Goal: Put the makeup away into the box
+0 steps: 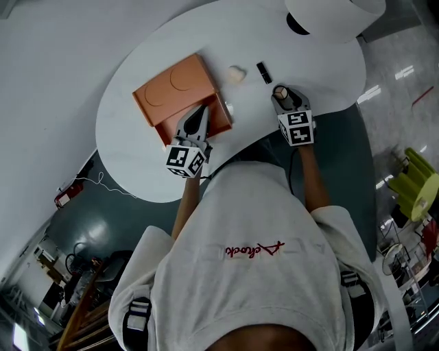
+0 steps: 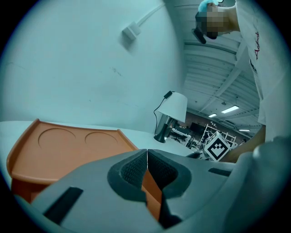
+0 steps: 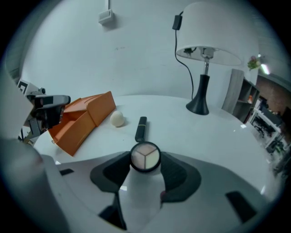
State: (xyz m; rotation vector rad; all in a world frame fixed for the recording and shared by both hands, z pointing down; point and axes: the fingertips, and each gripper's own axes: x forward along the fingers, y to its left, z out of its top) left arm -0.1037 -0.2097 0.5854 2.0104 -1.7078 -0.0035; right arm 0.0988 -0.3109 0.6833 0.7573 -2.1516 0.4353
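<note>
An orange box (image 1: 175, 86) lies open on the round white table (image 1: 137, 158), its lid flat behind the tray. My left gripper (image 1: 199, 122) is over the tray with its jaws shut; in the left gripper view (image 2: 147, 170) the pads meet and orange shows below them. At the table's near right, my right gripper (image 1: 281, 92) points down at a round compact (image 3: 145, 157) with three pale shades. The compact sits between the pads, touching both. A beige sponge egg (image 1: 236, 73) and a black tube (image 1: 264, 72) lie on the table beyond it.
A white table lamp (image 1: 329, 17) with a black base (image 3: 200, 107) stands at the far right of the table. The table edge curves close in front of the person. A pale wall rises behind the table. The sponge (image 3: 117, 119) and tube (image 3: 141, 129) lie between box and compact.
</note>
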